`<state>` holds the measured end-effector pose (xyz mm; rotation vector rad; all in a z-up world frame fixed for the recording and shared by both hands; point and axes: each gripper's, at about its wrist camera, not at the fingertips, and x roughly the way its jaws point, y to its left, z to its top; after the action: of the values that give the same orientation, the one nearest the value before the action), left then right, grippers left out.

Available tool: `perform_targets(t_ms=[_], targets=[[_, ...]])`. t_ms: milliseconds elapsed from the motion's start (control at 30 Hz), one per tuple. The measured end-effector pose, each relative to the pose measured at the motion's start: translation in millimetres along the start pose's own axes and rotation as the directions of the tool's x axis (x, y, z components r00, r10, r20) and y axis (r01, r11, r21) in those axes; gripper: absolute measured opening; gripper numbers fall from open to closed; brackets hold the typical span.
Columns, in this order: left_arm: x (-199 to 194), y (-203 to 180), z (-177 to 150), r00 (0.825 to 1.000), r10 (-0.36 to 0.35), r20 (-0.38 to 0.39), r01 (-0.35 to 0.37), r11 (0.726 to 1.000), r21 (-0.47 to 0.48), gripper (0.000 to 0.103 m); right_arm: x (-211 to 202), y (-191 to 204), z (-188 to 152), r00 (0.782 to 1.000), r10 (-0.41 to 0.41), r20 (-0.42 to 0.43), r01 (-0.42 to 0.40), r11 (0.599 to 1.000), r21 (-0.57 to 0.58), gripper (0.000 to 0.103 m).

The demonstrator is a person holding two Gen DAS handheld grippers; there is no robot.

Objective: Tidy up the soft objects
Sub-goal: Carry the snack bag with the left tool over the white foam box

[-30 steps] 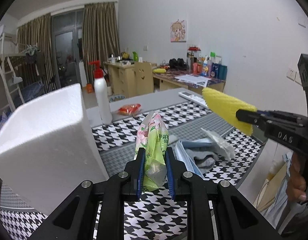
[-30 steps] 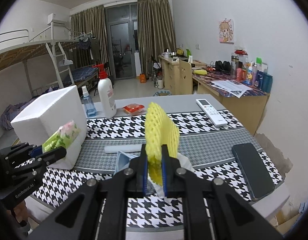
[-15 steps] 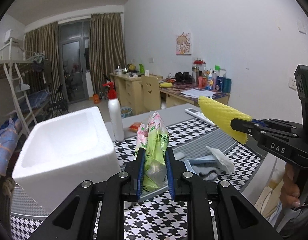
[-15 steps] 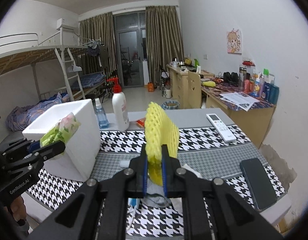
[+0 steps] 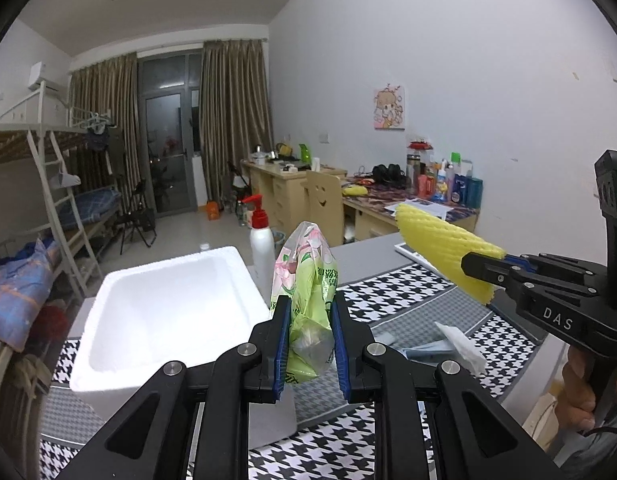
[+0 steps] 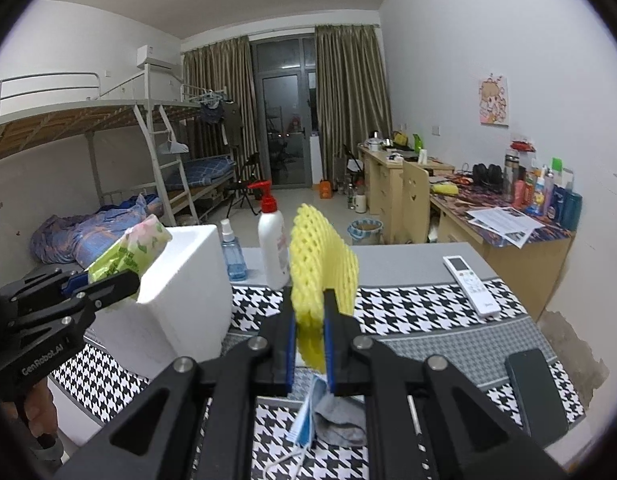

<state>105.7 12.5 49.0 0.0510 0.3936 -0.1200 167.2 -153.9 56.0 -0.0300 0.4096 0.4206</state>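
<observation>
My left gripper is shut on a green tissue pack with pink flowers, held high beside the open white foam box. It also shows in the right wrist view next to the box. My right gripper is shut on a yellow foam net, held above the table; the left wrist view shows the net at right. A grey sock, a blue face mask and a clear wrapper lie on the table below.
On the houndstooth table mat stand a white pump bottle and a blue spray bottle behind the box. A white remote and a black phone lie at right. The table's right edge is near the wall.
Both grippers have risen with their loads. The foam box's open inside has come into the left wrist view, and the table lies lower in both views.
</observation>
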Motion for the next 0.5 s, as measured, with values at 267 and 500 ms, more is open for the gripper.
perform_targets(t_ms=[267, 500], targets=[[1, 15, 9, 0.999, 0.043, 0.024, -0.043, 0.999, -0.013, 0.021, 10, 6, 11, 0.999, 0.037, 0.013, -0.037, 0.999, -0.005, 0.015], [1, 31, 15, 0.993, 0.111, 0.042, -0.109, 0.993, -0.039, 0.021, 20, 19, 19, 0.997, 0.077, 0.017, -0.077, 0.997, -0.028, 0.015]])
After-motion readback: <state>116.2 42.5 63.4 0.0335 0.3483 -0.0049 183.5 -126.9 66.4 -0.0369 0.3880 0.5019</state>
